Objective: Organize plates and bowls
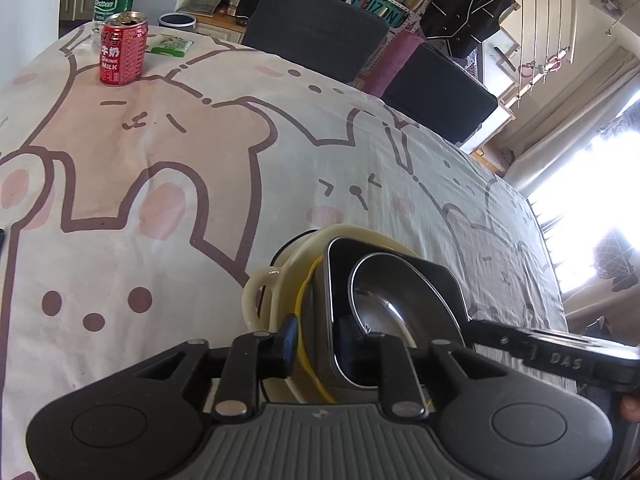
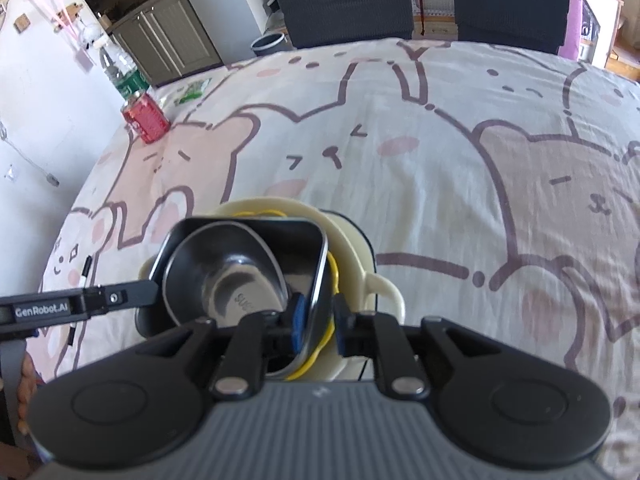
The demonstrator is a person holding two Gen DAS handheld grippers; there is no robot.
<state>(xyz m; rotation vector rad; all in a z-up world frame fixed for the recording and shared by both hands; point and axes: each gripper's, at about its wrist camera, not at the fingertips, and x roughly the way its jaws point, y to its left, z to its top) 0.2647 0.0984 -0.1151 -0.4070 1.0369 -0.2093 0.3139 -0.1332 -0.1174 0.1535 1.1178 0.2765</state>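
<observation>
Both tools slack: left tool point(image 1: 314, 346) and right tool point(image 2: 320, 326) straddled opposite walls of the dark square metal dish point(image 2: 248, 236), unclamped, nested in the cream handled bowl point(image 2: 348, 240) on the bench

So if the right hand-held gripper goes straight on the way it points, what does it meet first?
Probably the metal tray: its rim already stands between the right hand-held gripper fingers, apparently untouched. Beyond it comes the cream dish underneath. Depth is hard to judge here.
</observation>
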